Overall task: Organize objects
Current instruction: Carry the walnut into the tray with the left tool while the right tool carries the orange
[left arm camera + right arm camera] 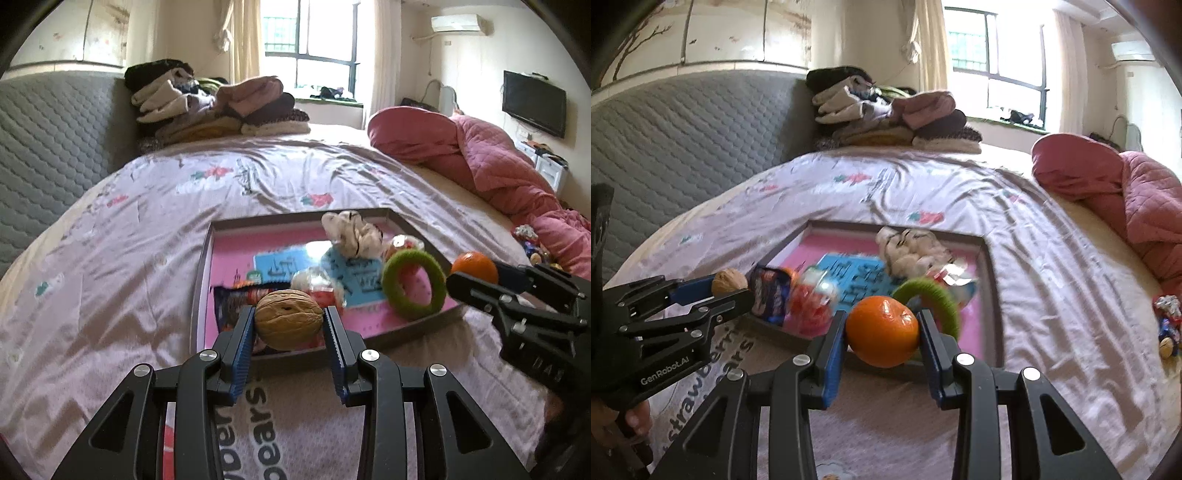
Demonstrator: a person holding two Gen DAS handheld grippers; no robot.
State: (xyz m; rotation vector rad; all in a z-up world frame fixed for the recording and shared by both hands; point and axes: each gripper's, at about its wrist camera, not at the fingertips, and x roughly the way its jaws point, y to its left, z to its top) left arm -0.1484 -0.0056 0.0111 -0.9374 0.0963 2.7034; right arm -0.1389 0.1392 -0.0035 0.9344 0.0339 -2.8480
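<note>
My left gripper (289, 322) is shut on a brown walnut (289, 318), held above the near edge of a shallow pink-floored tray (207, 258) on the bed. My right gripper (882, 332) is shut on an orange mandarin (882, 330), also above the tray's near side. Each view shows the other gripper: the right one with the mandarin (474, 266) at the right, the left one with the walnut (729, 282) at the left. Inside the tray lie a green ring (413, 284), a white cloth toy (351, 232), a snack packet (236, 299) and wrapped sweets (317, 284).
A pile of folded clothes (221, 107) sits at the head of the bed beside the grey quilted headboard (55, 147). A pink quilt (498, 162) is bunched at the right. Several small wrapped items (1167, 325) lie on the sheet right of the tray.
</note>
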